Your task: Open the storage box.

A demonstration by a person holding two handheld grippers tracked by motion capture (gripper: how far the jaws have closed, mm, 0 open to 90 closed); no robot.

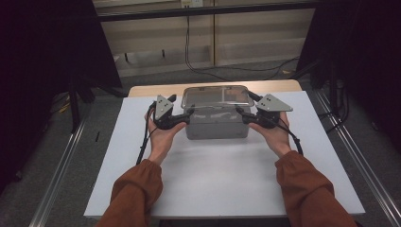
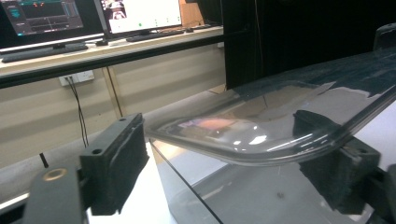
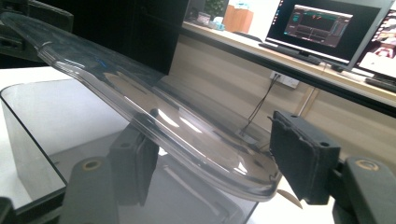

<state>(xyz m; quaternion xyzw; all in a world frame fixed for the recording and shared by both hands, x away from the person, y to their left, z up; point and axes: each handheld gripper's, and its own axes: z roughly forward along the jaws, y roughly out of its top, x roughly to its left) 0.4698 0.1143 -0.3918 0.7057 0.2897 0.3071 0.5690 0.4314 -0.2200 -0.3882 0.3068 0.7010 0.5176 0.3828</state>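
Observation:
A clear plastic box (image 1: 217,126) stands at the far middle of the white table (image 1: 213,189), with a clear lid (image 1: 216,96) over it. My left gripper (image 1: 188,114) is at the box's left end and my right gripper (image 1: 242,114) at its right end. Both are open. In the left gripper view the lid (image 2: 261,126) reaches into the wide gap of the left gripper (image 2: 224,158), just above the box wall (image 2: 233,200). In the right gripper view the lid (image 3: 187,130) slants across the right gripper (image 3: 217,158), above the box (image 3: 28,140).
Beyond the table runs a wall shelf with a black cable (image 1: 187,42) hanging down. Monitors (image 2: 140,14) stand on a desk behind. Dark frames flank the table, and metal rails (image 1: 61,165) run along the floor on both sides.

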